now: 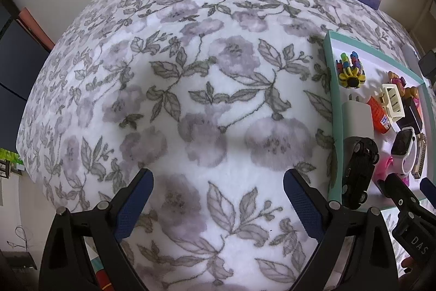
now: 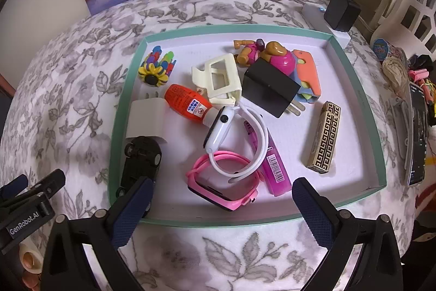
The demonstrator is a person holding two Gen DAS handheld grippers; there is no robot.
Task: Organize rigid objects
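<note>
Hovering with jaws apart over bare floral table [image 1: 190,100], left gripper [image 1: 218,198] is seeing only the tray [image 1: 333,100] edge at frame right, right gripper [image 2: 222,203], jaws apart and empty, is showing the whole tray [image 2: 120,127] mid-frame, holding white watch [image 2: 218,132], pink watch [image 2: 226,190], black toy car [image 2: 141,162].

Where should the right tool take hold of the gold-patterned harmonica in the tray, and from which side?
Grip the gold-patterned rectangular harmonica across its narrow width near mid-length, coming from above. It lies flat and alone on the teal tray's floor, long sides clear, so the open right tool likely fits.
</note>
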